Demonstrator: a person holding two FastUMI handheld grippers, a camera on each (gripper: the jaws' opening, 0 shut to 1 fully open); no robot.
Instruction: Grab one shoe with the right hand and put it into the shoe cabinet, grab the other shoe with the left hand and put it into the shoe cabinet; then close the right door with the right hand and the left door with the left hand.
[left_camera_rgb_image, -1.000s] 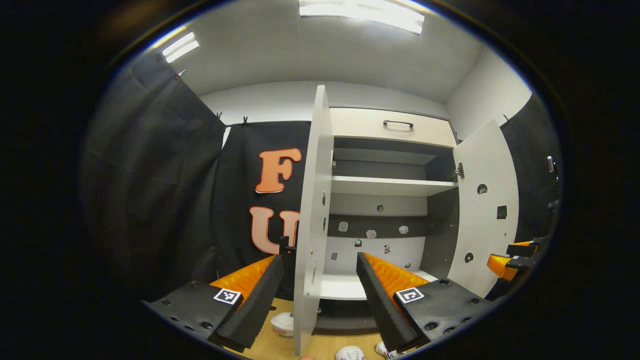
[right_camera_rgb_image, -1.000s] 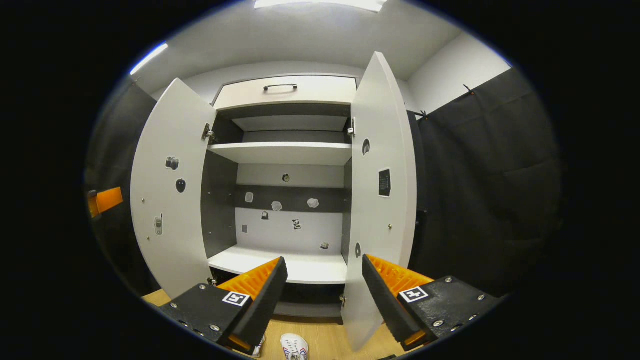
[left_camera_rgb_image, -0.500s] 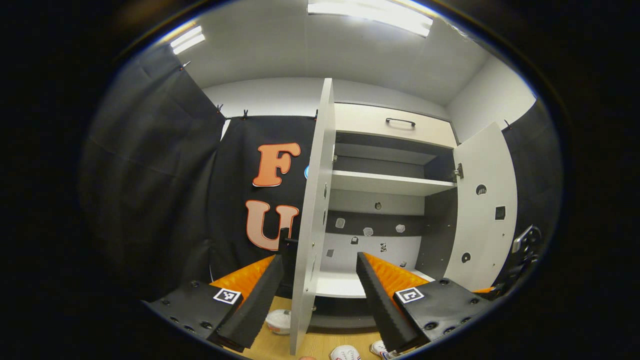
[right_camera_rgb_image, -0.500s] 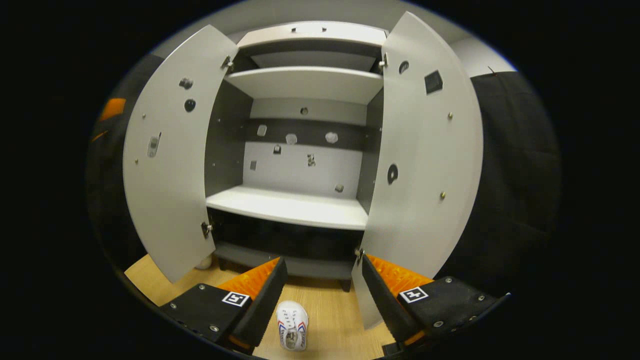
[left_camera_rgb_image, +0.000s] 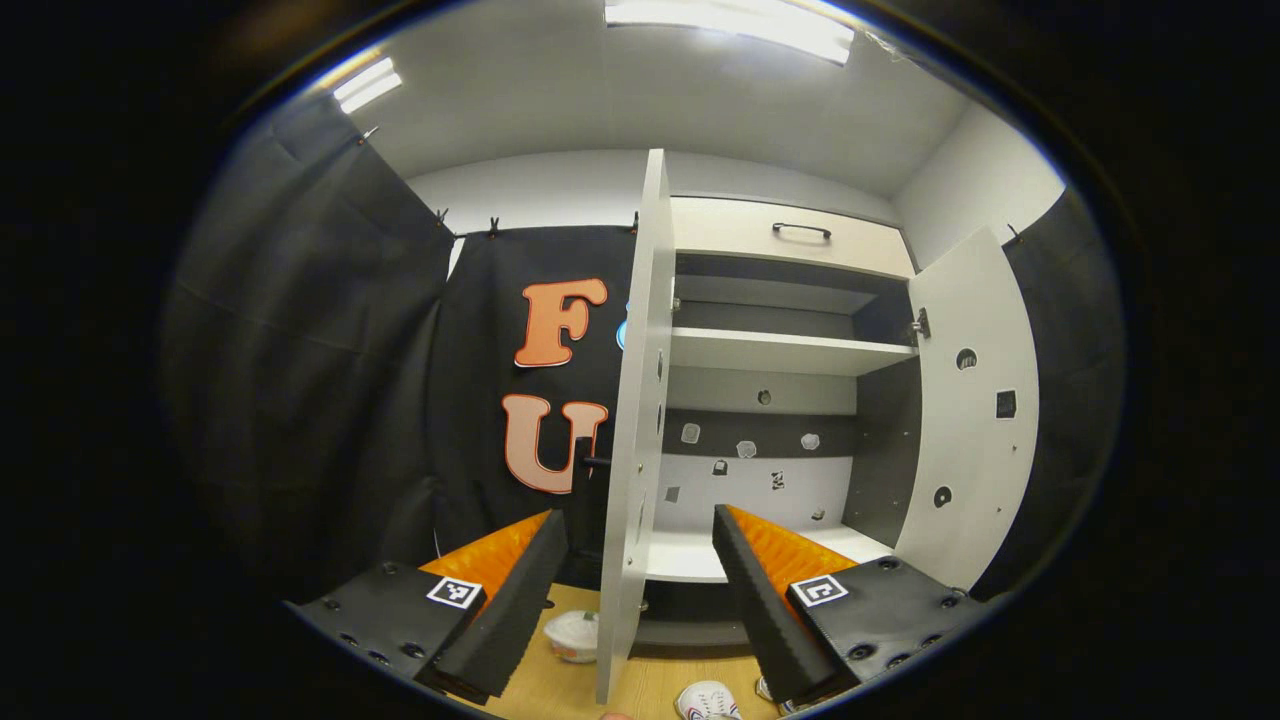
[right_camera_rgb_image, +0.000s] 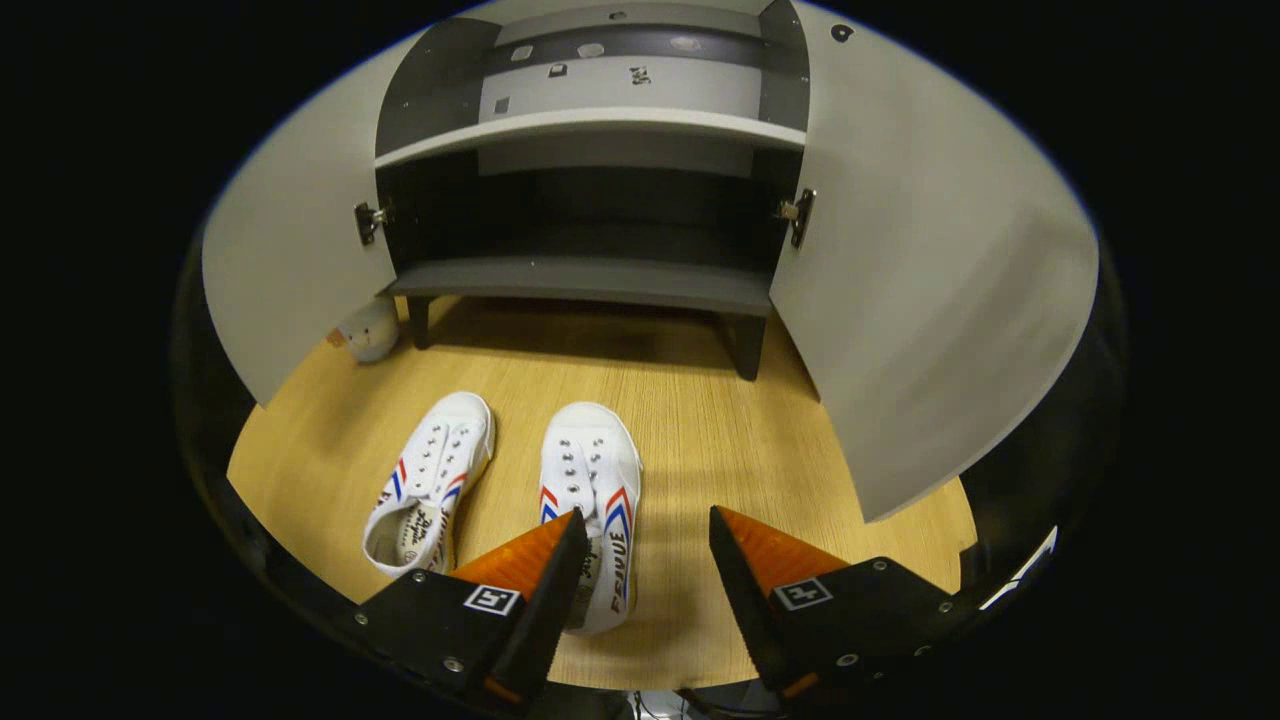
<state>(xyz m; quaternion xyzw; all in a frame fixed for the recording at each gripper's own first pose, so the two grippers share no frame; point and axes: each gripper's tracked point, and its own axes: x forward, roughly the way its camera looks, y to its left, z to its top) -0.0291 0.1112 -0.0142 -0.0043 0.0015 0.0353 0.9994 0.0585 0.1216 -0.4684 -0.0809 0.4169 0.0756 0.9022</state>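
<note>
Two shoes wait on the floor. Left gripper view: the left gripper hangs with jaws spread, empty, the left door's edge straight ahead between them, the cabinet open beyond. Right gripper view: the right gripper is tilted down, jaws spread, the right shoe just past its left finger, the left shoe further left, both doors wide open.

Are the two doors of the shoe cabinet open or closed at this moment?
Open. In the right gripper view the left door and right door both swing outward from the shoe cabinet, leaving its shelves exposed.
</note>
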